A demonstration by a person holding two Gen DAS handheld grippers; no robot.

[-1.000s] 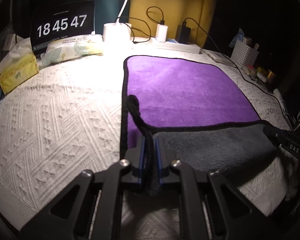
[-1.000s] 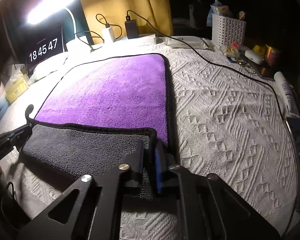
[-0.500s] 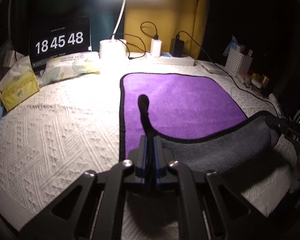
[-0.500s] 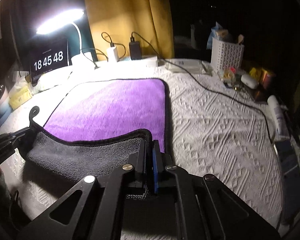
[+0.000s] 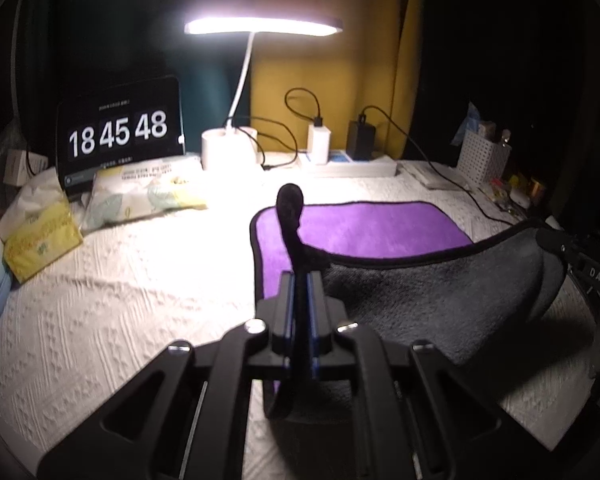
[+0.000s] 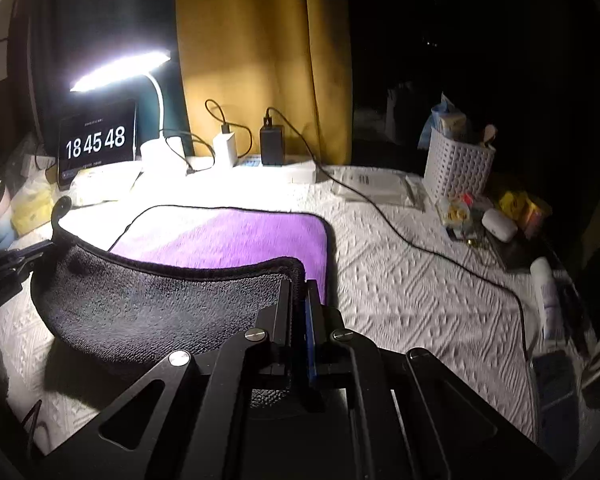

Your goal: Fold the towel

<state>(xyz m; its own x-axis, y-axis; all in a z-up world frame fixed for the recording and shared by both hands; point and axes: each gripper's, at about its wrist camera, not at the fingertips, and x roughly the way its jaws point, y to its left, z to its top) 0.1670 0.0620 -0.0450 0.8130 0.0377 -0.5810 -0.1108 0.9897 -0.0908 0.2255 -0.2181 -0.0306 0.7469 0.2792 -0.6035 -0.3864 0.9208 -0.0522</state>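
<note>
Towel (image 5: 380, 228) corners are pinched tight in both grippers, the left gripper (image 5: 300, 300) and the right gripper (image 6: 300, 304). Compared with a second ago, the near edge is lifted higher off the white bedspread (image 5: 120, 300), showing more gray underside, and less purple shows toward the lamp (image 5: 260, 28).

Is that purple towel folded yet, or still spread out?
Partly folded. The towel's far half lies flat; its near edge hangs lifted, grey underside showing, pinched by the left hand-held gripper and right hand-held gripper.
</note>
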